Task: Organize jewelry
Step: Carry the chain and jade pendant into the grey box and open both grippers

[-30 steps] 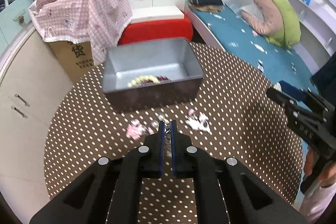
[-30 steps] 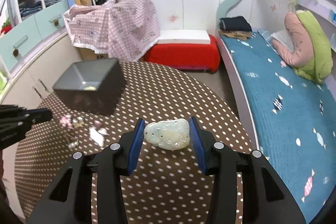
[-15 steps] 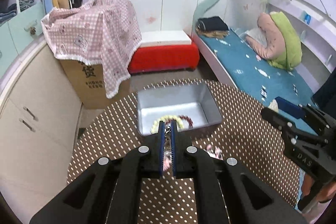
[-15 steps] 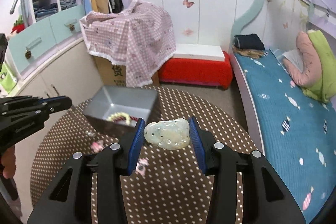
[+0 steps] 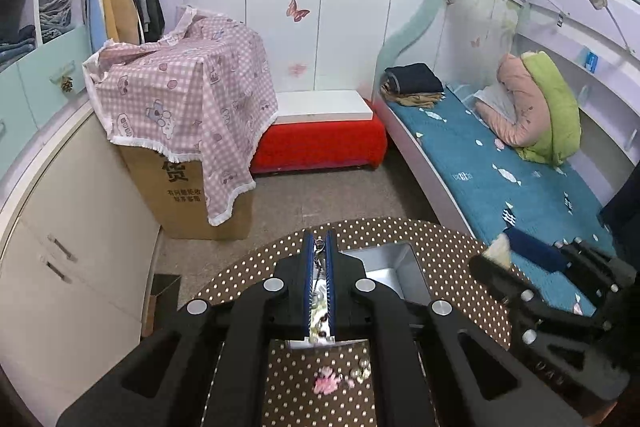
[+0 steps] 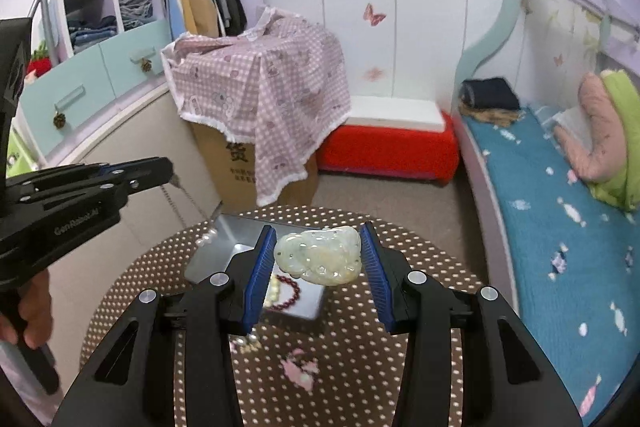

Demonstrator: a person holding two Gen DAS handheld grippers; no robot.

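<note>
My left gripper (image 5: 320, 238) is shut on the clasp of a thin silver chain (image 5: 319, 269). In the right wrist view the left gripper (image 6: 170, 171) holds the chain (image 6: 191, 203) hanging down to pearls beside the grey tray (image 6: 224, 247). My right gripper (image 6: 319, 247) is shut on a pale green jade pendant (image 6: 320, 261), held in the air above the tray. Cream and dark red bead bracelets (image 6: 286, 291) lie in the tray. In the left wrist view the tray (image 5: 384, 263) sits just behind the fingers and the right gripper (image 5: 500, 267) is at the right.
The round brown polka-dot table (image 6: 400, 347) carries a loose pink piece (image 6: 298, 369) and small pearls (image 6: 248, 341). Beyond it stand a cardboard box under a pink checked cloth (image 6: 264, 95), a red bench (image 6: 388, 151), a blue bed (image 6: 560, 227) and cabinets (image 5: 72, 227).
Both grippers have risen and pulled back from the table, so the tray sits lower in both views. The chain has come up off the table. Both grips are unchanged.
</note>
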